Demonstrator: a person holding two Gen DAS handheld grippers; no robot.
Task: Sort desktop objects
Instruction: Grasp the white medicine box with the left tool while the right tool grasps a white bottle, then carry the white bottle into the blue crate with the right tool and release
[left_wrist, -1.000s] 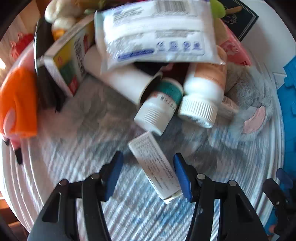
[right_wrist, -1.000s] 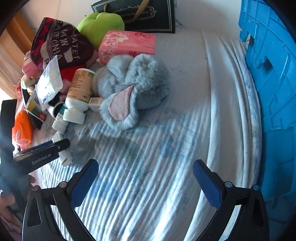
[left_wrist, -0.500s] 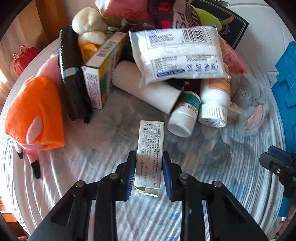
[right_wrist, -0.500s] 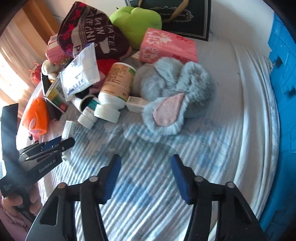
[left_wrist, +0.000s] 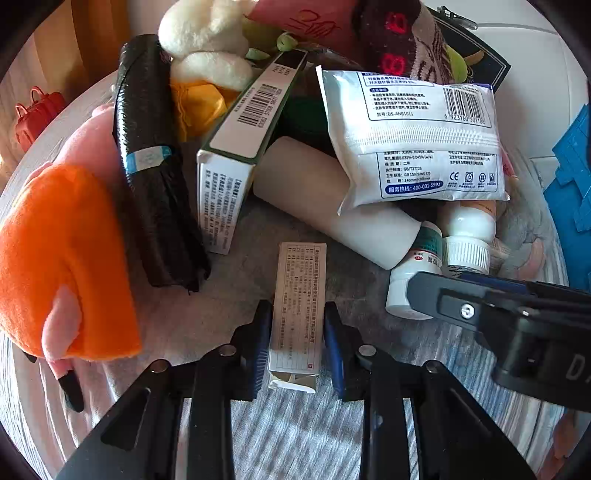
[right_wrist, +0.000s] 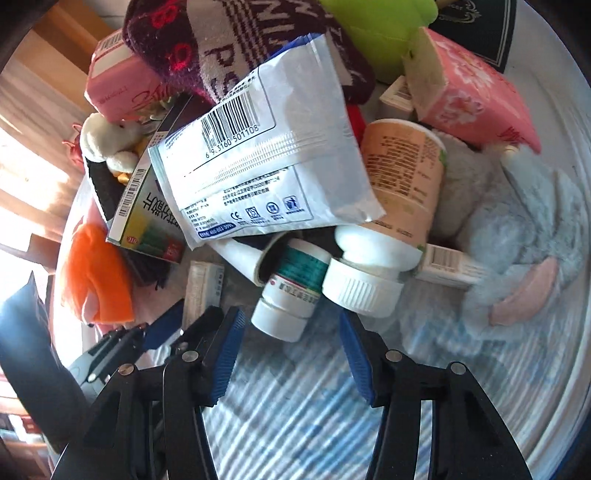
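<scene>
Both grippers have slid closer to the pile since before. On the left, the left gripper (left_wrist: 297, 343) has its fingers squeezed onto the small white box (left_wrist: 298, 306), ready to lift it out for sorting. To the right, the right gripper (right_wrist: 291, 356) has its fingers partly apart with nothing between them, just short of the little white bottle (right_wrist: 291, 295), likely its next pick. Everything lies on a bed (right_wrist: 424, 387) with a striped sheet; a blue crate (left_wrist: 572, 192) waits at the right.
</scene>
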